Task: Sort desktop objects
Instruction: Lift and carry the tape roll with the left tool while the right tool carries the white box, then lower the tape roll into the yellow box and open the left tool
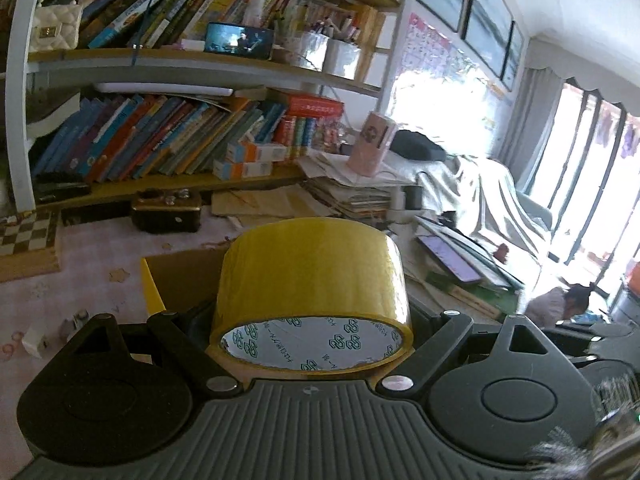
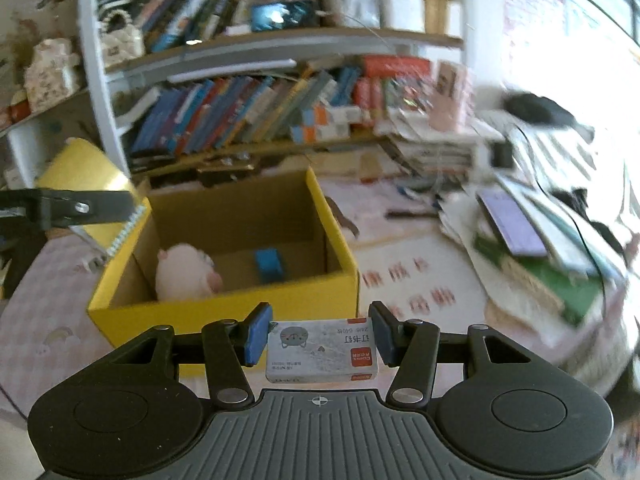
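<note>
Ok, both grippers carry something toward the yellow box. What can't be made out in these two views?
- Left wrist view: the left gripper's fingers and most of the yellow box sit behind the tape roll.
- Right wrist view: the blue object in the box is motion-blurred, unidentifiable.
- Right wrist view: small print on the staple box is too small to read.

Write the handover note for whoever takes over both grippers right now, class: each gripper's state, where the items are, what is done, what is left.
Left gripper: jaws wide, clamped on the yellow tape roll, carried near the box.
Right gripper: jaws shut on the small staple box, just short of the yellow cardboard box.
Done: pink plush toy and blue item lie inside the box.
Left: drop in tape and staples; red clips still on the desk beside the box.
</note>
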Demonstrator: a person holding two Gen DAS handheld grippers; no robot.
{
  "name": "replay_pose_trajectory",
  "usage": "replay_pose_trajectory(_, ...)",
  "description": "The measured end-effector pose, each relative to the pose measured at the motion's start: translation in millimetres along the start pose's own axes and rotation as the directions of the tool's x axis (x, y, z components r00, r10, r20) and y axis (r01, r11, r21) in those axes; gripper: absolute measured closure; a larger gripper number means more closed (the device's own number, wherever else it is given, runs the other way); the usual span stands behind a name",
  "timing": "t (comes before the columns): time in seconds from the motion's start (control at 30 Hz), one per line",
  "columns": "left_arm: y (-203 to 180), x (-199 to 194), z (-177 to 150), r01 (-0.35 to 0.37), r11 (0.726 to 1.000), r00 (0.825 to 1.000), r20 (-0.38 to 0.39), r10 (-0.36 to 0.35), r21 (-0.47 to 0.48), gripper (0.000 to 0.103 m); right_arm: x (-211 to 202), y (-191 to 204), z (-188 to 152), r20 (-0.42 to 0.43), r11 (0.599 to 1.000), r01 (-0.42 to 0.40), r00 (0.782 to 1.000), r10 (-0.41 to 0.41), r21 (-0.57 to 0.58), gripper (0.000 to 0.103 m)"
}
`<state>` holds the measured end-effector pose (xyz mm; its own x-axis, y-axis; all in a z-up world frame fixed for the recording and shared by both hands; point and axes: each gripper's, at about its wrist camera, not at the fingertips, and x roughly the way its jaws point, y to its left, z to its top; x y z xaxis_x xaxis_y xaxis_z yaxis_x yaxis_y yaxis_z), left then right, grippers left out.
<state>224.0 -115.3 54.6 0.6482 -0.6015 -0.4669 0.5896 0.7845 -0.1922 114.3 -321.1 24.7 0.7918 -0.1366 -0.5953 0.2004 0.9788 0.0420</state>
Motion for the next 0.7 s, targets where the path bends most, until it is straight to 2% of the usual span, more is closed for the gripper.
replay_pose_trajectory(0.17,4,29,16,-0.036,0.999,0.999,-0.019,0.036,0.009,0.014,21,1,23,0.023,0.990,-0.088,0.996,0.091,-0.107,0.050)
replay_pose_trajectory(0.33,11,68,32,-0.059,0.998,0.996,-0.071,0.061,0.020,0.014,52,13,45,0.004,0.953,-0.177,0.983,0.184,-0.247,0.050)
replay_pose_trajectory(0.47,13,102,39,-0.082,0.995,0.988,-0.123,0.088,0.055,0.014,84,23,57,-0.070,0.907,-0.245,0.969,0.236,-0.341,0.050)
replay_pose_trajectory(0.7,17,150,32,-0.111,0.986,0.963,-0.231,0.136,0.121,0.014,130,34,62,-0.236,0.826,-0.340,0.937,0.257,-0.449,0.050)
